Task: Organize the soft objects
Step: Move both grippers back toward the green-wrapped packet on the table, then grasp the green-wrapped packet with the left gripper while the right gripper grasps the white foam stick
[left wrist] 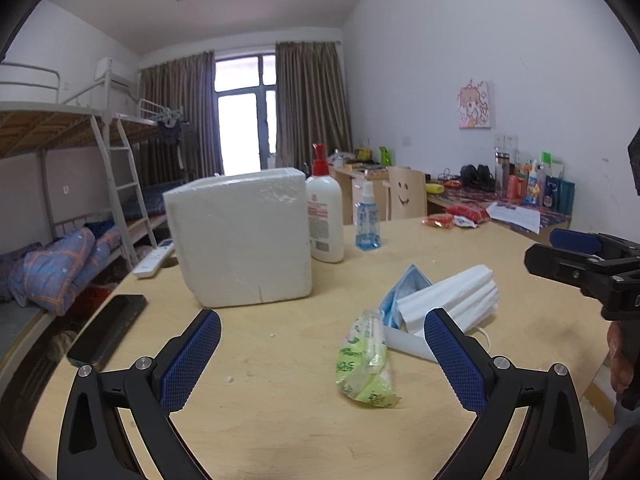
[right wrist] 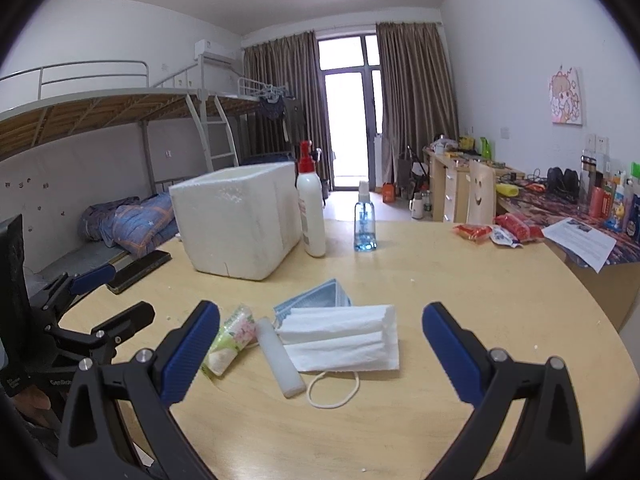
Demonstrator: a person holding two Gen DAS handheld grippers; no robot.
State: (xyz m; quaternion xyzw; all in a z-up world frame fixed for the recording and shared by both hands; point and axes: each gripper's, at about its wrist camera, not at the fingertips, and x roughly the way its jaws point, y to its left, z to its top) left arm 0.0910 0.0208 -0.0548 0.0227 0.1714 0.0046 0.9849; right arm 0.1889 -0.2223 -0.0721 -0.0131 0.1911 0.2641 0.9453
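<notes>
left gripper hovers above the round wooden table, jaws spread wide, nothing between the blue pads. a green tissue pack lies on the tabletop in the gap ahead of it, closer to the right finger, not touching either.

right gripper likewise held over the table, jaws wide apart, empty. seen from the left wrist view it sits at the far right edge, side-on.

soft things cluster in the middle of the table, in front of both grippers: folded white tissue sheets on top, blue face masks poking out beneath at the far side, a white ear loop curling toward the near edge. a white cylindrical tube lies just beside the tissue's left edge, touching or nearly so. the green tissue pack lies left of the tube, partly hidden behind the right gripper's left finger in the right wrist view.

white foam box stands open-topped farther back, left of centre. just right of it, a white pump bottle with red top, then a small blue spray bottle, apart from each other. black phone near the table's left rim. red snack packets at the far right rim.
</notes>
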